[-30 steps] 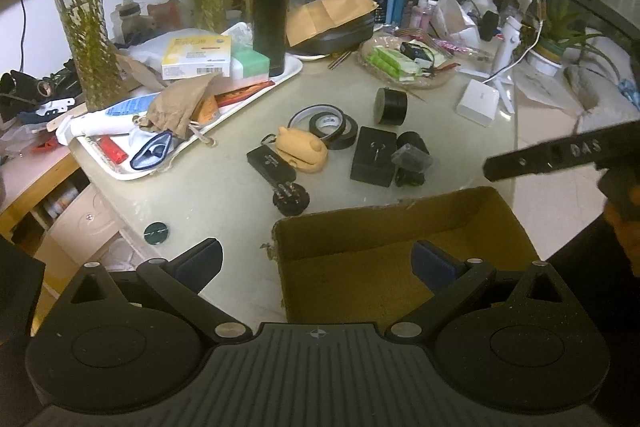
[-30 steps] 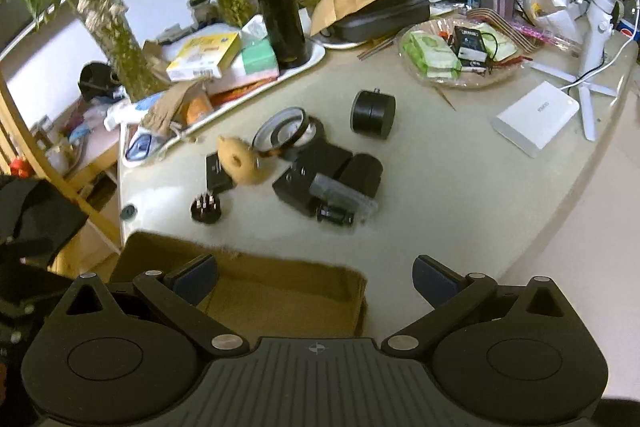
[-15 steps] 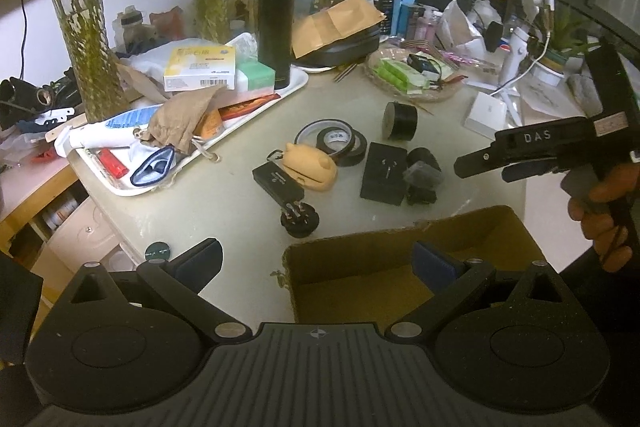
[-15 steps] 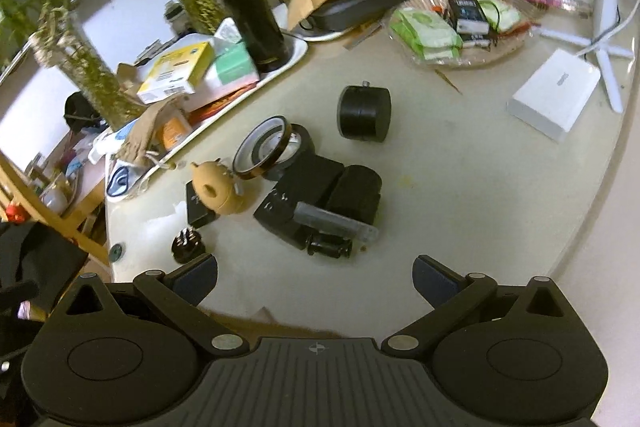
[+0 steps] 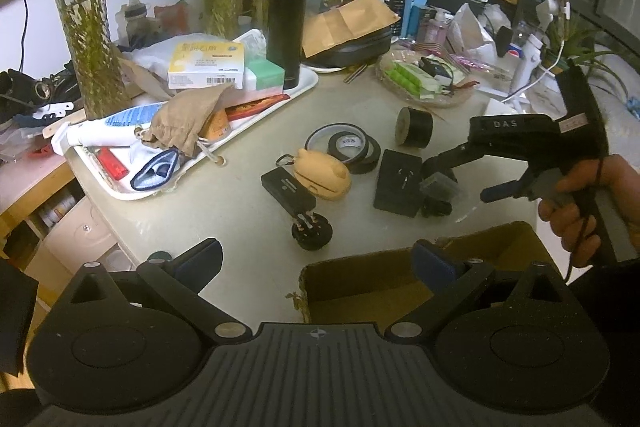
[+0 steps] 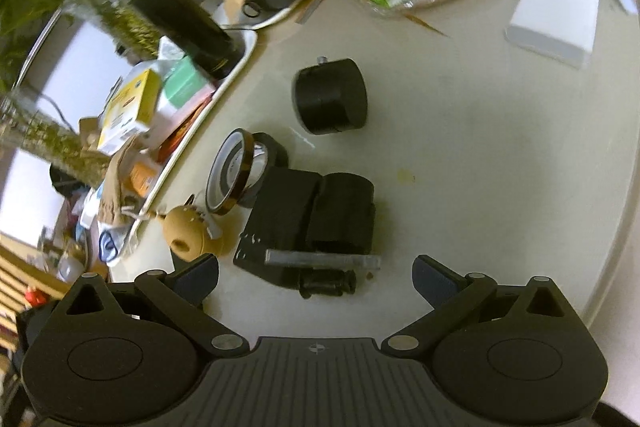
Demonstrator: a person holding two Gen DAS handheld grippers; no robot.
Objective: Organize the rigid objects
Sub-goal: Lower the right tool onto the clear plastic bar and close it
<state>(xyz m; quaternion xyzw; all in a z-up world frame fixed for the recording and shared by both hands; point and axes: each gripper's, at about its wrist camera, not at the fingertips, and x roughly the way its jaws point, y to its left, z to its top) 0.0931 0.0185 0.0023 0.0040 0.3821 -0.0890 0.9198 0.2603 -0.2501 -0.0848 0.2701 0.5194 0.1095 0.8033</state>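
Loose rigid objects lie mid-table: a tan case (image 5: 323,171), tape rolls (image 5: 352,145), a black cylinder (image 5: 415,127), a flat black block (image 5: 398,183), a clear-topped black piece (image 5: 439,189), a black device (image 5: 287,189) and a round plug (image 5: 312,231). An open cardboard box (image 5: 400,291) sits at the near edge. My left gripper (image 5: 316,263) is open and empty over the box's left rim. My right gripper (image 6: 316,273) is open and empty, just above the black block (image 6: 284,223) and clear bar (image 6: 320,259); it also shows in the left wrist view (image 5: 460,159).
A white tray (image 5: 308,83) with boxes, a cloth pouch and a black flask (image 5: 286,23) stands at the left back. Plant vases (image 5: 86,39) line the back. A snack dish (image 5: 428,83) and a white box (image 6: 556,11) lie to the right.
My right gripper has moved forward and down over the cluster of black pieces, away from the box. My left gripper has stayed nearly still.
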